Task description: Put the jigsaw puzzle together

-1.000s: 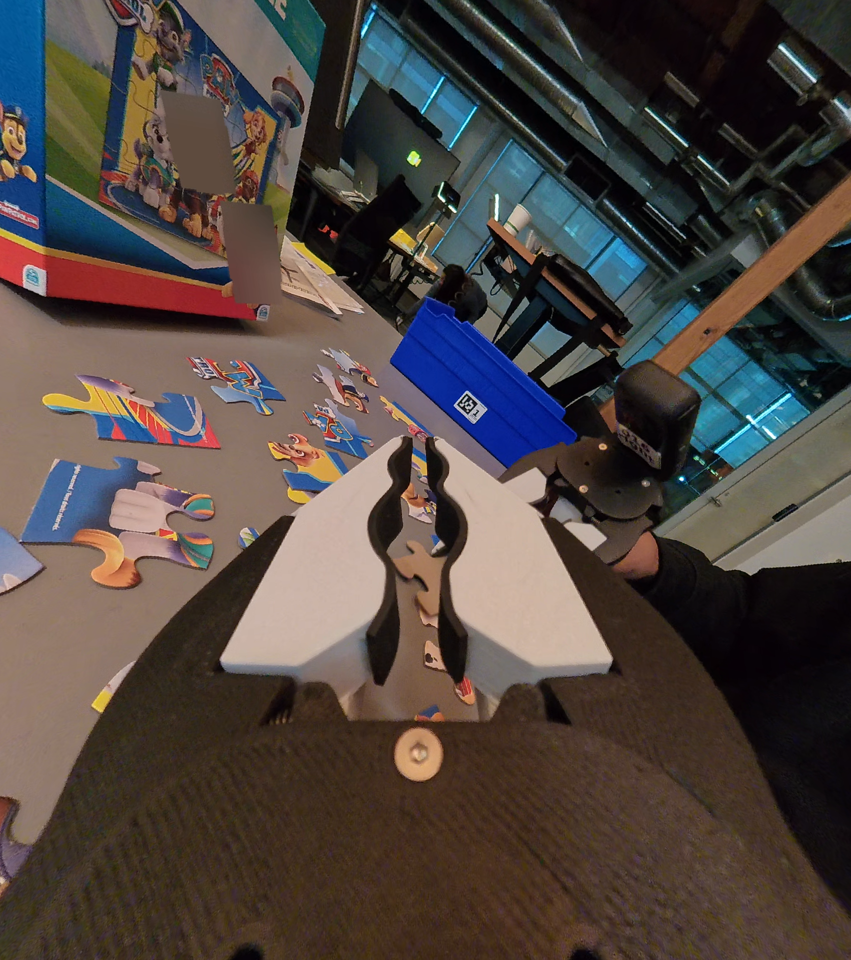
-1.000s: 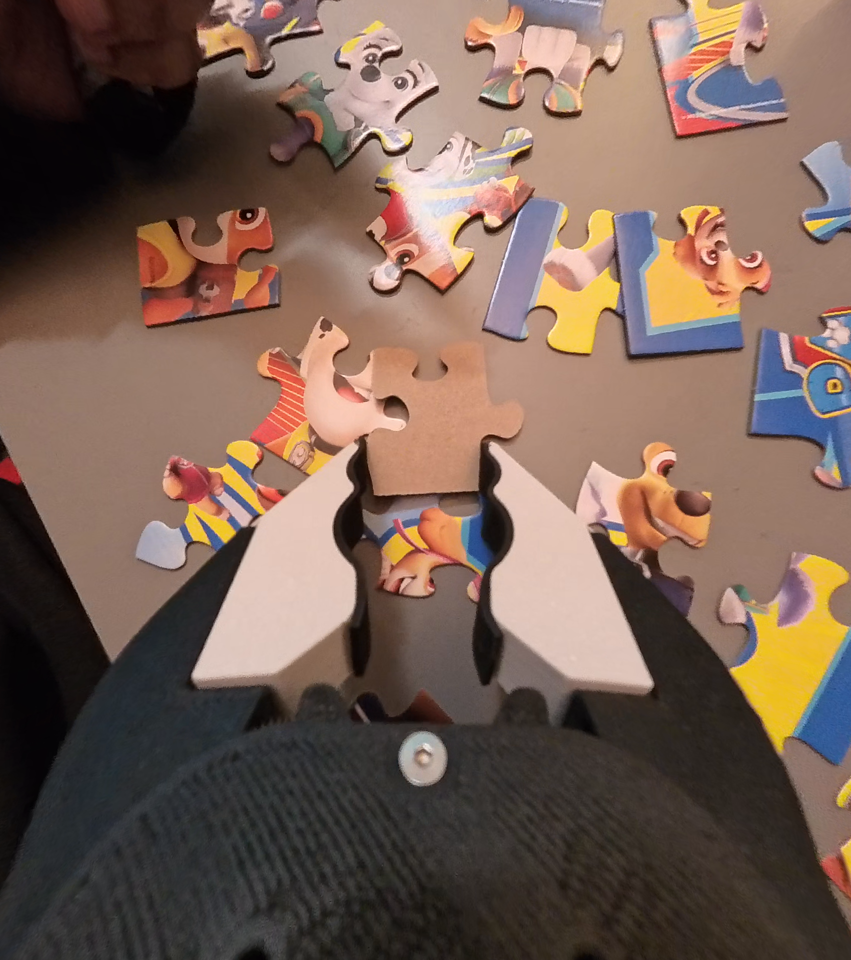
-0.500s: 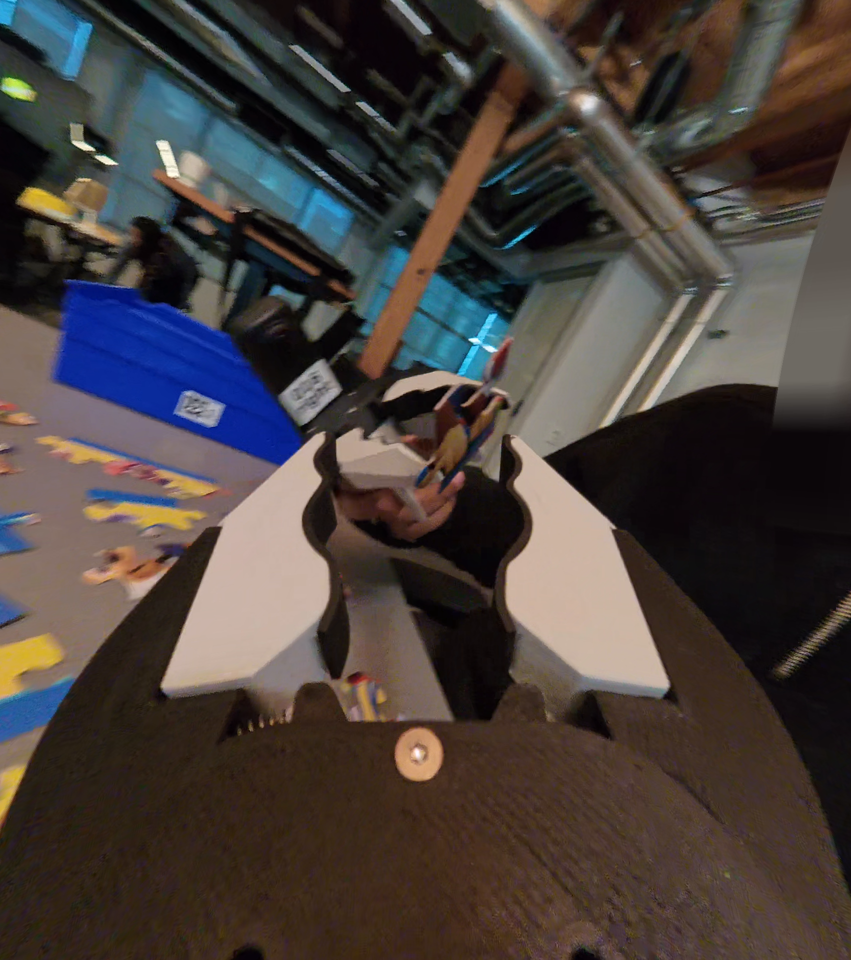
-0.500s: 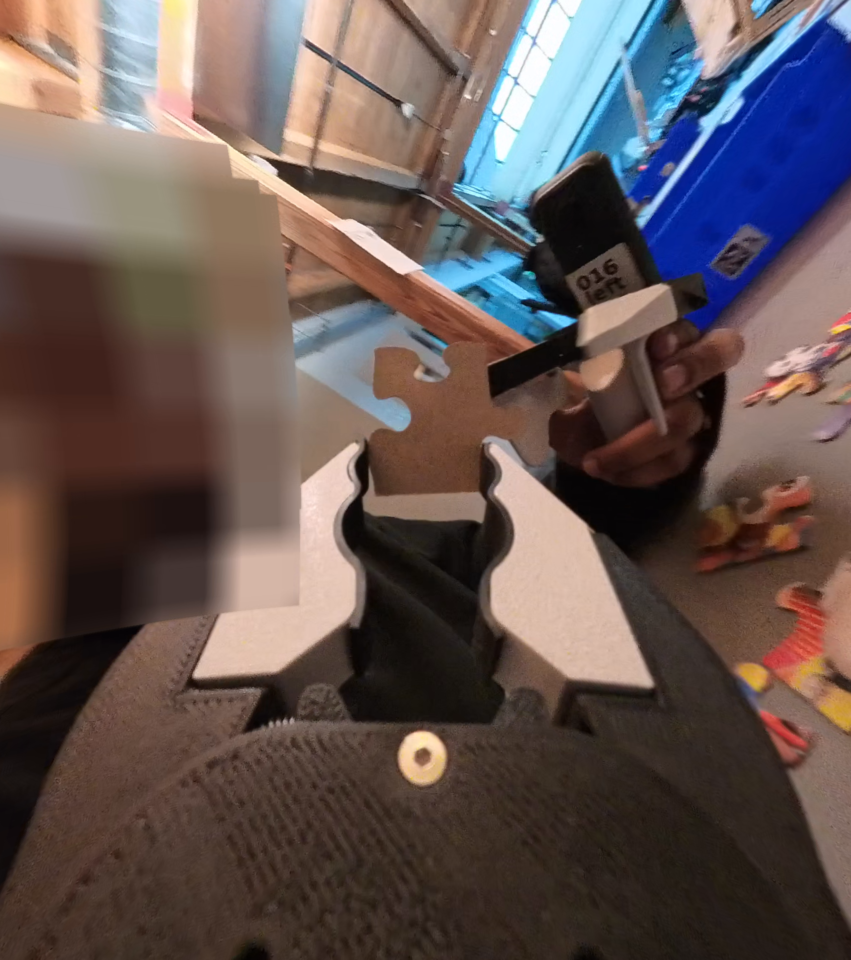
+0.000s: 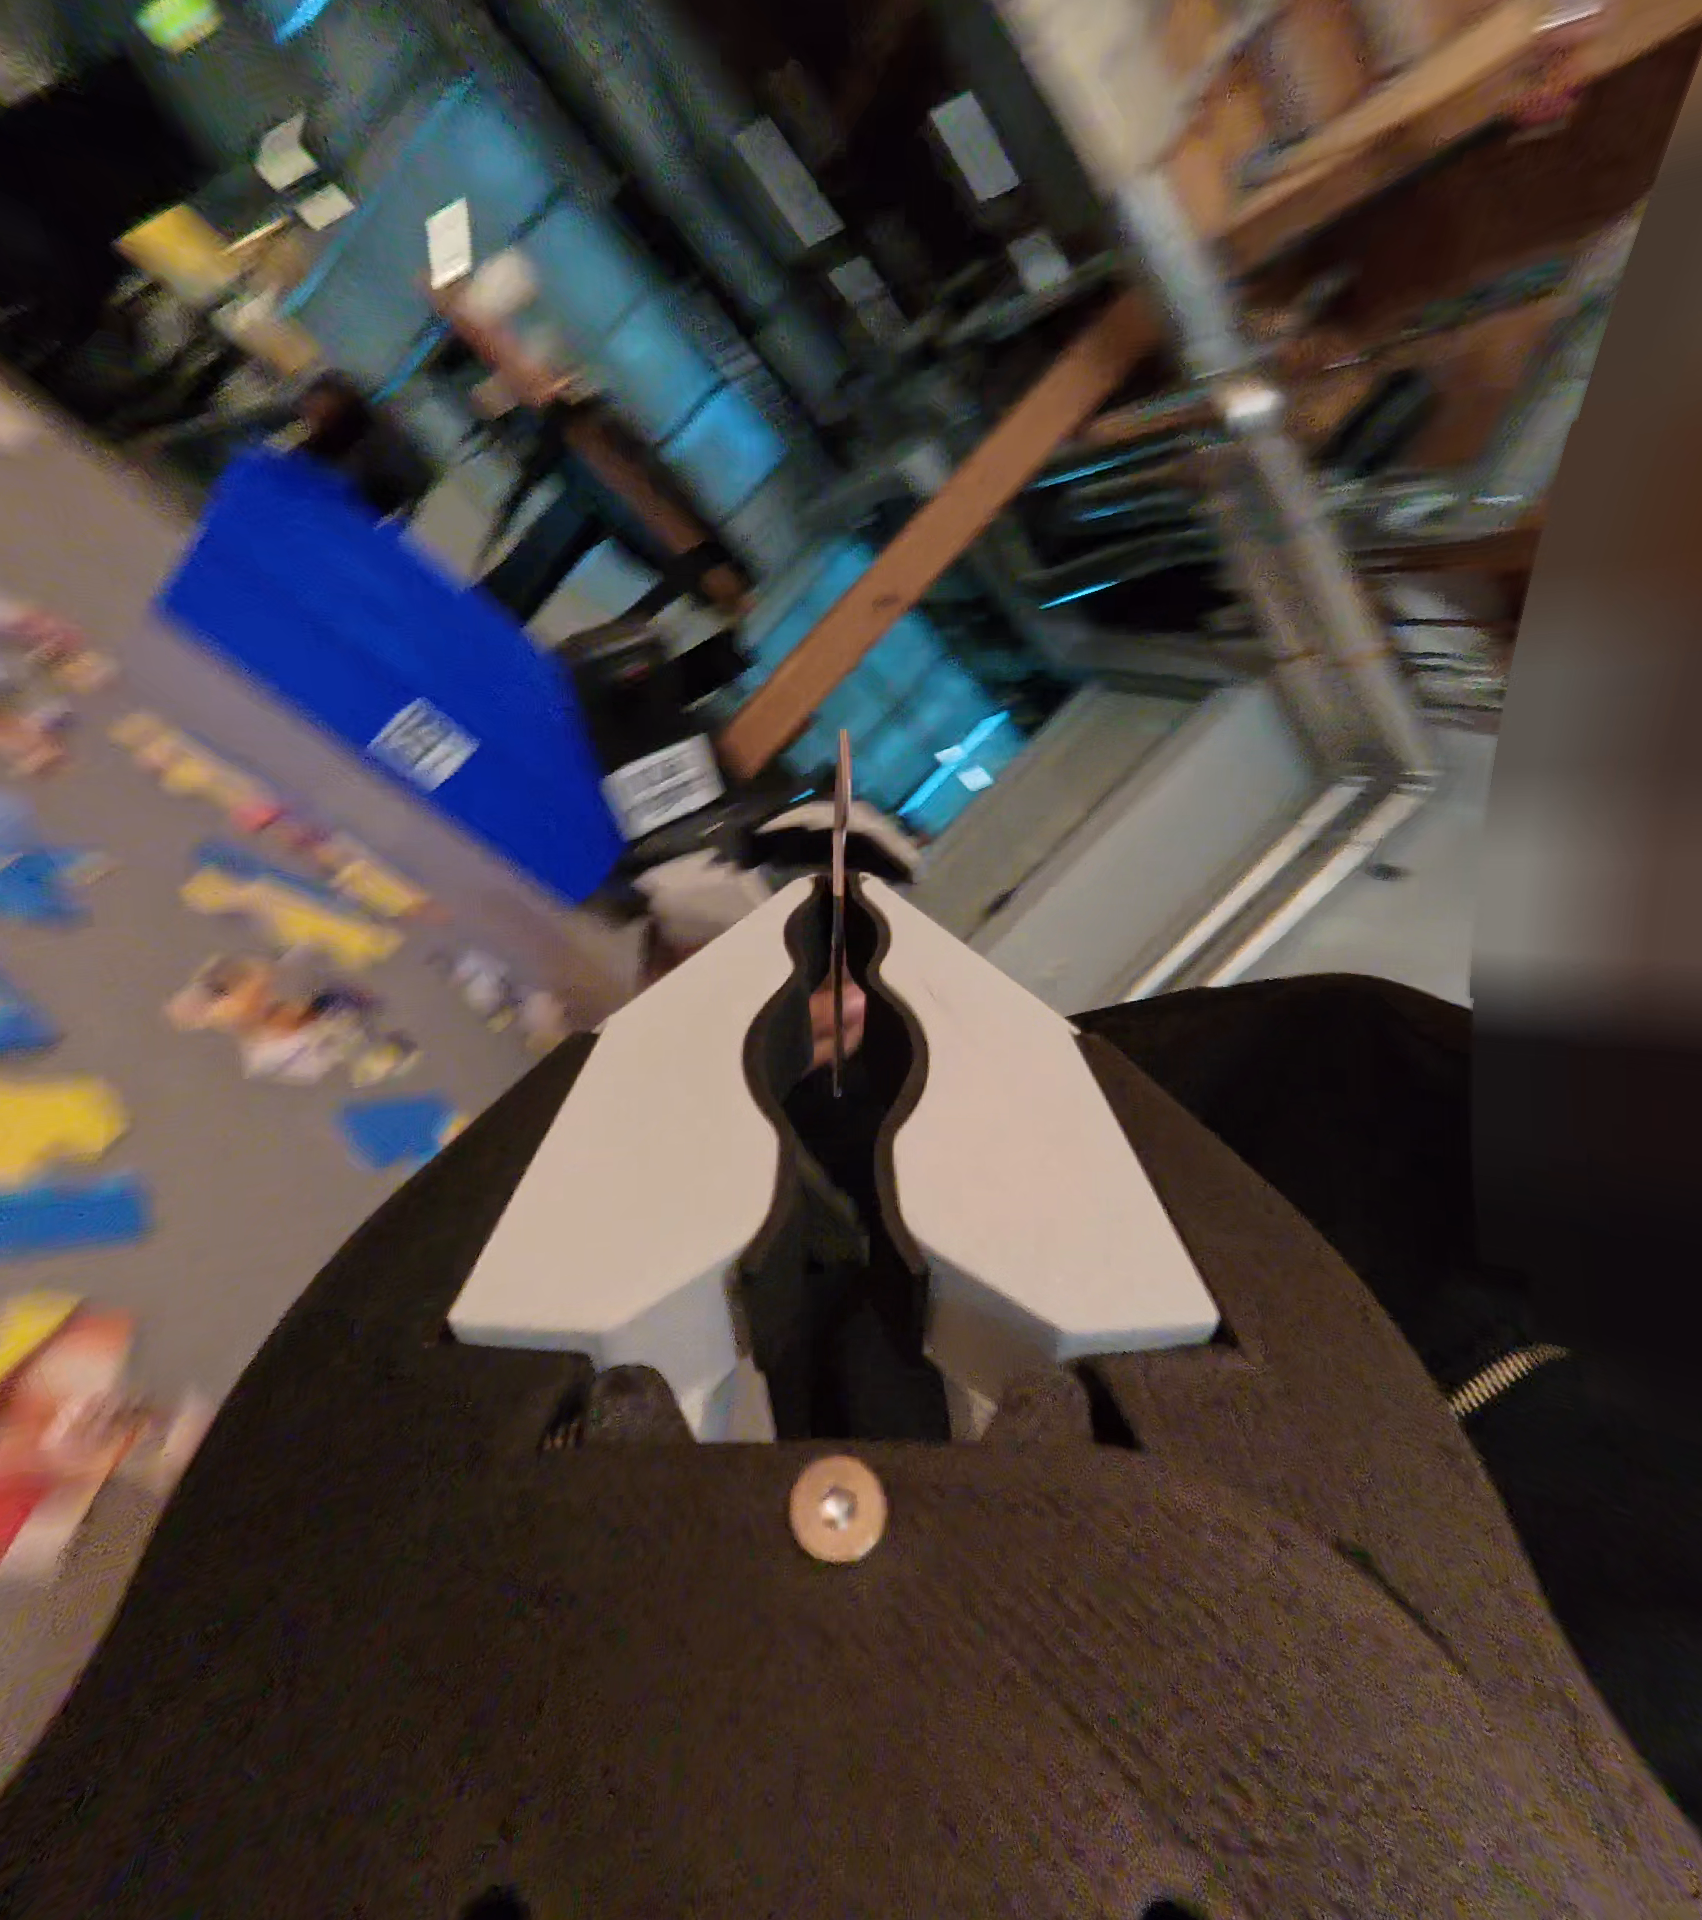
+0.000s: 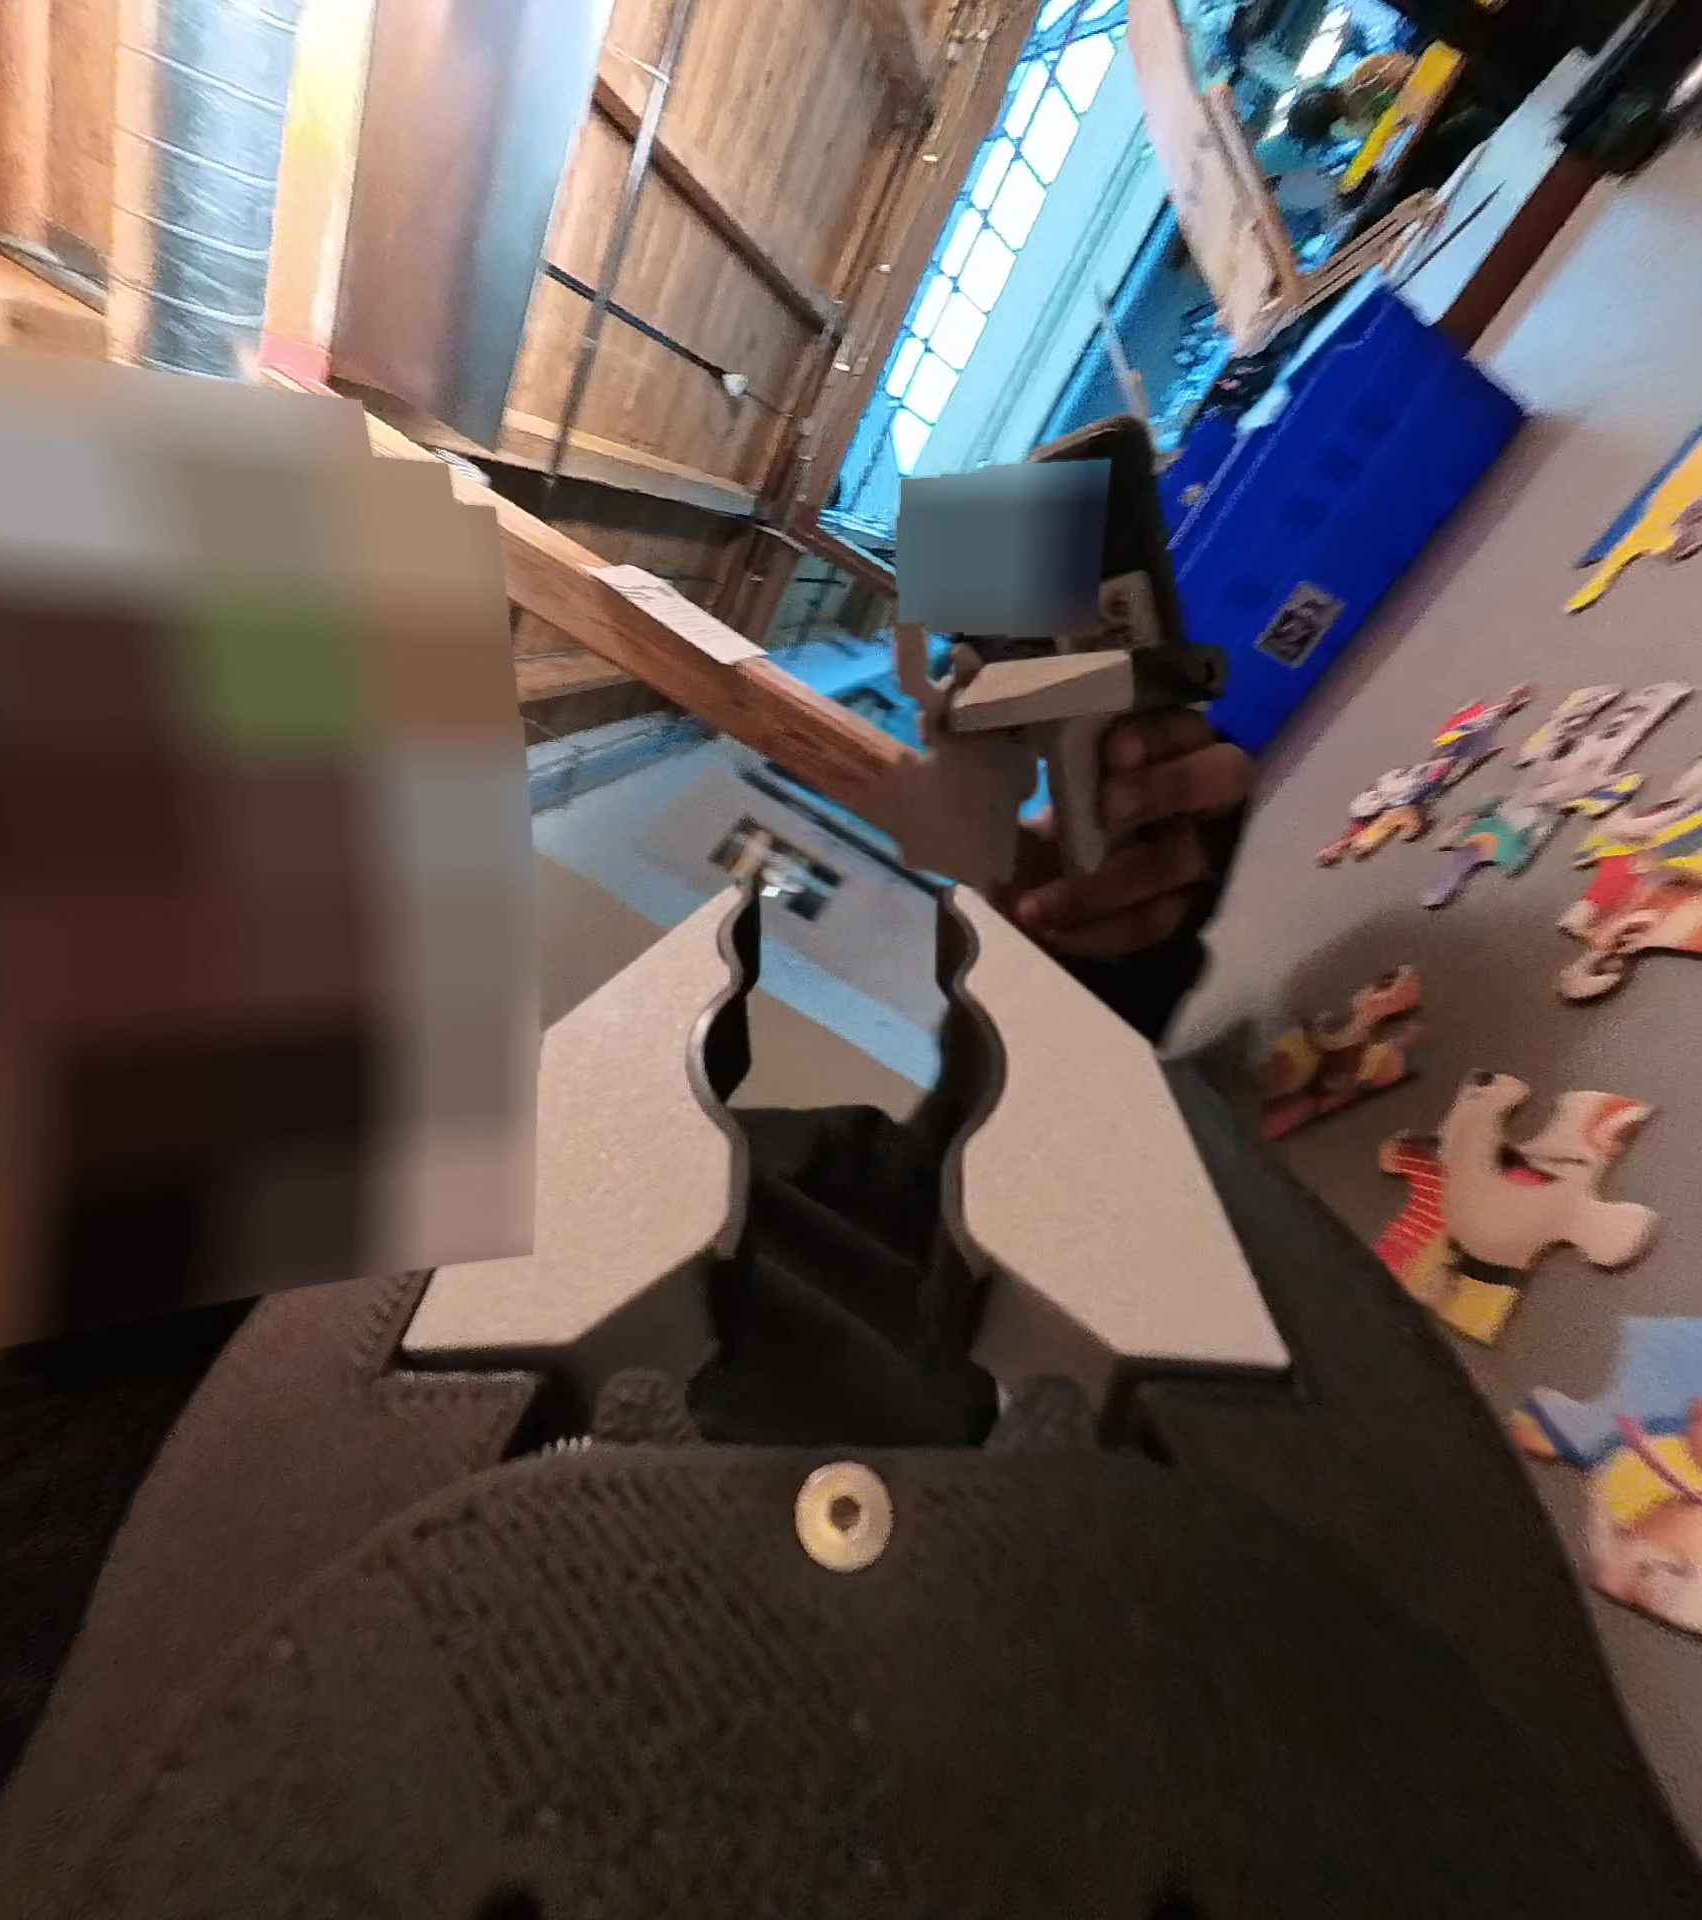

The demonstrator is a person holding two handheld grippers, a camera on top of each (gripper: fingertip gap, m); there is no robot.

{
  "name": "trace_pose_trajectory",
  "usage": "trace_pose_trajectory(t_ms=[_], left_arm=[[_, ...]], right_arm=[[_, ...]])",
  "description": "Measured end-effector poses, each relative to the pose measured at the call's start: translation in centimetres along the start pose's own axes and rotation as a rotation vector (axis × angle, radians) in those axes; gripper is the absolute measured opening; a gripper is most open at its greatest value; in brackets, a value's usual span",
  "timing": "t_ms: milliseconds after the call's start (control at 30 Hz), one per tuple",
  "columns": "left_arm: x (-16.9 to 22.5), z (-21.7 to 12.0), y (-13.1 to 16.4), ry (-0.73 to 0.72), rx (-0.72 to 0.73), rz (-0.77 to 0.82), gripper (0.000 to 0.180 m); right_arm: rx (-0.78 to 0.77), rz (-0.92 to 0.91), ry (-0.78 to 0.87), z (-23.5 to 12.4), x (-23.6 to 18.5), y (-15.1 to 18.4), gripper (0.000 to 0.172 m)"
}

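In the left wrist view my left gripper (image 5: 839,883) is shut on a thin puzzle piece (image 5: 841,810), seen edge-on and sticking out past the fingertips. The right wrist view shows the same gripper (image 6: 940,717) farther off, held by a hand (image 6: 1138,831), with the piece's plain brown back (image 6: 972,810) hanging from its grey fingers (image 6: 1034,691). My right gripper (image 6: 845,904) is open, with nothing between its fingers, and stands apart from the piece, raised above the table.
Several colourful puzzle pieces (image 6: 1512,1184) lie scattered on the grey table (image 6: 1346,935); they also show, blurred, in the left wrist view (image 5: 16,1122). A blue bin (image 5: 379,665) stands at the table's far edge and shows in the right wrist view (image 6: 1335,520).
My right gripper lifted the brown-backed piece off the table and then let it go. My left gripper opened, swung up to it and shut on it.
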State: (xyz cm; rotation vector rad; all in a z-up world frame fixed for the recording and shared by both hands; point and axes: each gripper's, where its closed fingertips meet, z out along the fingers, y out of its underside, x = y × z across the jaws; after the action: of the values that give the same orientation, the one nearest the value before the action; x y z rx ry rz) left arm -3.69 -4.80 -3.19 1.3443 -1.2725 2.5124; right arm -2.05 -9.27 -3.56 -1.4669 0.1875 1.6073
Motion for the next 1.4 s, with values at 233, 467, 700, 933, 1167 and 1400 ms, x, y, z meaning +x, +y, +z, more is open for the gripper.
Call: trace_pose_trajectory(t_ms=[233,467,700,933,1167,1400], left_arm=[[-1.8,-12.2,6.7,-0.637,-0.269,-0.114,0.0],[-1.6,-17.1,11.3,-0.781,-0.349,-0.262,0.006],[-3.5,-19.4,7.2,-1.063,-0.314,-0.076,0.041],[-1.8,-13.6,0.7,-0.964,-0.036,0.359,0.047],[-7.8,-7.7,3.1,-1.209,-0.253,0.615,0.071],[-7.6,-1.7,1.6,-0.99,-0.092,0.684,0.06]], right_arm=[[-0.074,-0.291,0.277,-2.0,1.7,0.3,0.033],[-0.091,-0.358,0.307,-1.5,2.6,0.4,0.034],[-0.084,-0.489,0.424,-3.5,2.2,-0.1,0.034],[0.007,-0.859,0.686,-7.7,3.1,-2.7,0.042],[0.117,-1.17,1.03,-12.3,5.2,-4.5,0.064],[0.213,-1.147,1.007,-13.4,4.4,-4.6,0.059]])
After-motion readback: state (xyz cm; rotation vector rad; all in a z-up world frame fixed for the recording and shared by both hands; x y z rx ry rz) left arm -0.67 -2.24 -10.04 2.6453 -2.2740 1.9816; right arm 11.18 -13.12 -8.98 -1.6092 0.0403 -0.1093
